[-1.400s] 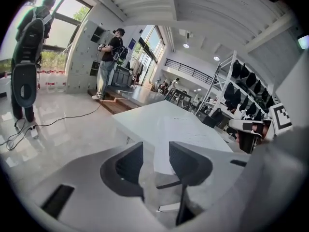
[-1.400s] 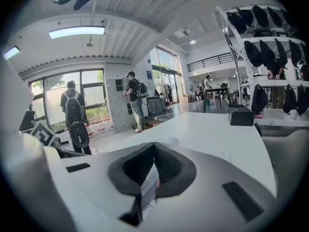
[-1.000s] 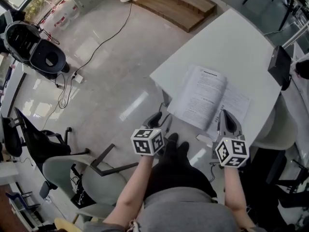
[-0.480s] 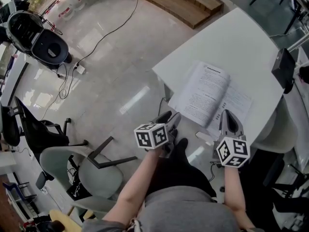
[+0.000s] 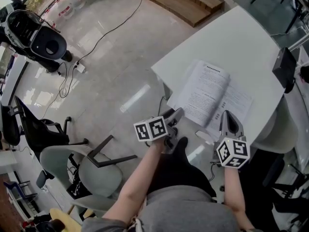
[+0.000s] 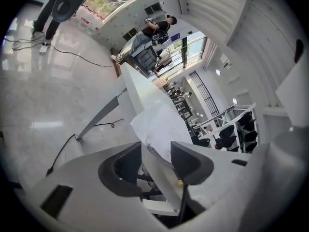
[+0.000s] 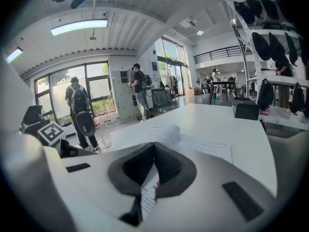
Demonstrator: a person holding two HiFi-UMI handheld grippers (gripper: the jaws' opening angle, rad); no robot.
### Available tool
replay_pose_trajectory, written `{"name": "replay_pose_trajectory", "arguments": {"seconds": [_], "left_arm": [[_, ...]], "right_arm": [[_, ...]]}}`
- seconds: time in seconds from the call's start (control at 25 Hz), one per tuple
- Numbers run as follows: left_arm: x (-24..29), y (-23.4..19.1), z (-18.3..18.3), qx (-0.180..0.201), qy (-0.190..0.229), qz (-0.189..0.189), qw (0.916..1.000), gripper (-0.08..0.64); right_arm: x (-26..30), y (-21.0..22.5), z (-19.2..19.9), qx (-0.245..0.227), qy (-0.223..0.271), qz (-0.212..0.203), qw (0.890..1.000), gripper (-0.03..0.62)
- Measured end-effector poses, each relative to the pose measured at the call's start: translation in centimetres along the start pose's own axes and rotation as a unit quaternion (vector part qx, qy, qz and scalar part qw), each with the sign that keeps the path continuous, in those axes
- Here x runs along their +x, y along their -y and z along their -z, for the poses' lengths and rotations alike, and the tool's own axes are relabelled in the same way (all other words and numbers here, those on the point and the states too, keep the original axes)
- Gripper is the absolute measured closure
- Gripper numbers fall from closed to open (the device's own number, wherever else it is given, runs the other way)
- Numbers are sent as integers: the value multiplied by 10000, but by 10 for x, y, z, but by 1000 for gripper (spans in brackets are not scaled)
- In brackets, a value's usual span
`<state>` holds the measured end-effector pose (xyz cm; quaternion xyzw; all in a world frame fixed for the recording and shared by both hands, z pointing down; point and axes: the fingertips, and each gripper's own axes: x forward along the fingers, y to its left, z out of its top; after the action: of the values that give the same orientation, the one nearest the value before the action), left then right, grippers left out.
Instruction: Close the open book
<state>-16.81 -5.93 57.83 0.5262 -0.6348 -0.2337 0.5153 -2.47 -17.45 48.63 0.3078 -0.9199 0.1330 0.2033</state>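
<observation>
Left tool (image 5: 175,116) stands wide open, the open book's (image 5: 208,93) corner between its jaws. Right tool (image 5: 228,116) is clamped on the near page edge, on the white table (image 5: 231,37).

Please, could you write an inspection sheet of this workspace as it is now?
Surface: white table.
Job's things: open book, pages spread, near the table's near edge.
Clutter: black box at the table's far right edge.
Grippers: left gripper open, book corner between its jaws, not pinched; right gripper shut on a page edge.
Cables: black cable across the floor.
Surroundings: grey chair, wooden steps, people standing far off.
</observation>
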Motion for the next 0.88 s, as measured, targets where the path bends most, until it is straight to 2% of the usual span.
{"name": "replay_pose_trajectory", "arguments": {"seconds": [0.12,0.24,0.44,0.56,0.68,0.88], "left_arm": [[4,-1,-1,-159,-19,21,9999,380],[4,0,-3,-91,-44,7,9999,389],[-1,4,-9,404,-89,-152,9990,468],[-5,9,-13,484,0,-135,9987,500],[-9,12,-16,629,36,-151,9979,514],[-13,26,-21,1084,20,-116,9940,518]], "right_arm": [[0,2,1,27,-12,26,10000,588],[-1,6,-1,34,-10,74,10000,588],[-5,7,2,76,-32,145,9999,588],[-10,6,9,112,-80,173,9998,588],[-14,5,14,159,-121,197,9996,588],[-20,9,19,208,-154,307,9992,588]]}}
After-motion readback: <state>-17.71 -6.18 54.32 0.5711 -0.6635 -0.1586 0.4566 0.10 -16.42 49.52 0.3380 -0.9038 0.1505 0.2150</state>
